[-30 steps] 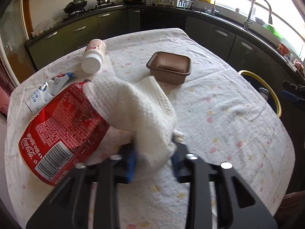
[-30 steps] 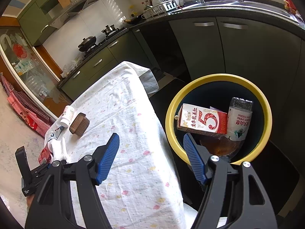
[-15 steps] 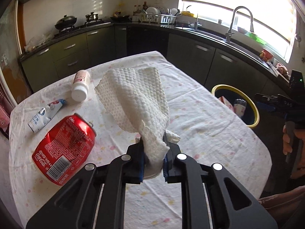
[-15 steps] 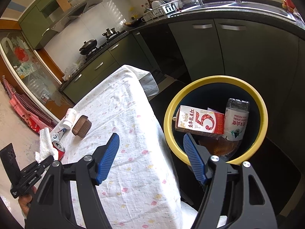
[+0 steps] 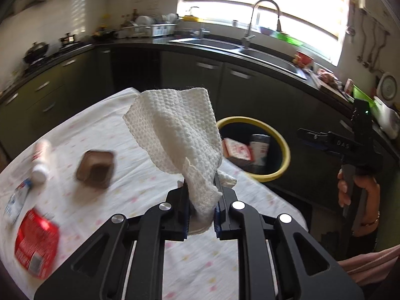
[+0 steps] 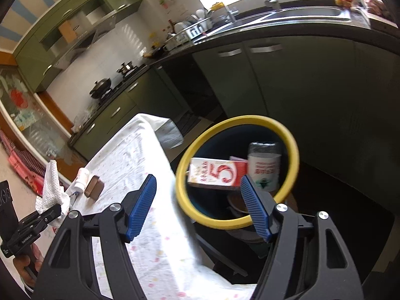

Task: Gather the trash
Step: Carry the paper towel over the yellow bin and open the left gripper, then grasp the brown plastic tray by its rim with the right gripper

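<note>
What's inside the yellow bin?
Inside the yellow bin: a red-and-white carton, a white-labelled bottle, something pink behind them. The dark bottom is mostly hidden.

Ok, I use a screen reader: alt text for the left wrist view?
The left gripper pinches a white paper towel above a cloth-covered table. Behind, a yellow-rimmed bin holds cartons; a red can, brown tray and white bottle remain.
</note>
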### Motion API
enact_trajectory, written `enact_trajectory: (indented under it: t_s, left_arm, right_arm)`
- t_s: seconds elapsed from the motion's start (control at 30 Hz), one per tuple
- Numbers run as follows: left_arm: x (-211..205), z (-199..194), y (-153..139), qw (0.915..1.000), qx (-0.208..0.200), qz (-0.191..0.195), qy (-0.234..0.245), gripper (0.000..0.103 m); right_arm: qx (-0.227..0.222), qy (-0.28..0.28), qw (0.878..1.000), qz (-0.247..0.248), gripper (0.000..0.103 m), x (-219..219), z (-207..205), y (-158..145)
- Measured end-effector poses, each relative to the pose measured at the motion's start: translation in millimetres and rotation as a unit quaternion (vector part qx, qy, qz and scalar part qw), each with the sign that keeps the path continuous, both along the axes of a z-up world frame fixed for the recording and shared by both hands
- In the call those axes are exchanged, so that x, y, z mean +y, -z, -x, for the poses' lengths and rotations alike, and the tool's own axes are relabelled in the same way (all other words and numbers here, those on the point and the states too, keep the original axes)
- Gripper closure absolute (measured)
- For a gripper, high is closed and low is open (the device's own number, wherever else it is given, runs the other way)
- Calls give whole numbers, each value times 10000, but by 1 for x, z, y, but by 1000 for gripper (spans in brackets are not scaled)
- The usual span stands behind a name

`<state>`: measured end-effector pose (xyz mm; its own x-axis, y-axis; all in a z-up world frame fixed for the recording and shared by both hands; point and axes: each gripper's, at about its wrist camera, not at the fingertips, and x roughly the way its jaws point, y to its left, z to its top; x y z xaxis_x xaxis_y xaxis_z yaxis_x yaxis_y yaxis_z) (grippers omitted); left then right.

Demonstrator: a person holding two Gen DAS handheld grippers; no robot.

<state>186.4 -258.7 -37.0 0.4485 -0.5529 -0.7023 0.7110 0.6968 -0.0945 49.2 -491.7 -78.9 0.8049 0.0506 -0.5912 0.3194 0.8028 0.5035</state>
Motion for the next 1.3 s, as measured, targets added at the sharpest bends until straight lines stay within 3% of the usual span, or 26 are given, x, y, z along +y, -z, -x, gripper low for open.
enact_trajectory:
  t_s: [0.2,0.5,0.53,0.57,0.63,0.8,0.97,1.1,1.3]
  left_arm:
    - [-100,-15,12,9963,293,-80,807,88]
    - [-212,-32,68,9855,681,-593,1436,82]
    - [-217,-32,73,9842,747,-635,1475,75]
    - [-222,-32,78,9834,794,-694,1479,60]
    - [-225,-30,83,9840,761,-774,1412,40]
    - [-207,-26,69,9884,537,-667,1254,30]
    - [-167,-27,37,9947,308,-207,963,30]
    - [-109,-17,13,9980,-75,251,577,25]
    - [-15,-6,3,9987,-273,423,-35,19]
  right_arm:
    - [9,398,9991,-129,37,-38,20,10]
    - [66,690,9972,-279,36,-71,35,22]
    - [63,717,9970,-279,36,-73,36,23]
    - [62,731,9969,-291,35,-74,36,24]
    - [65,733,9968,-307,35,-75,37,25]
    - [80,676,9971,-327,35,-72,33,25]
    - [46,598,9978,-282,35,-64,32,21]
    - [32,487,9987,-169,34,-55,27,13]
    - [195,-80,9997,93,33,-20,-1,6]
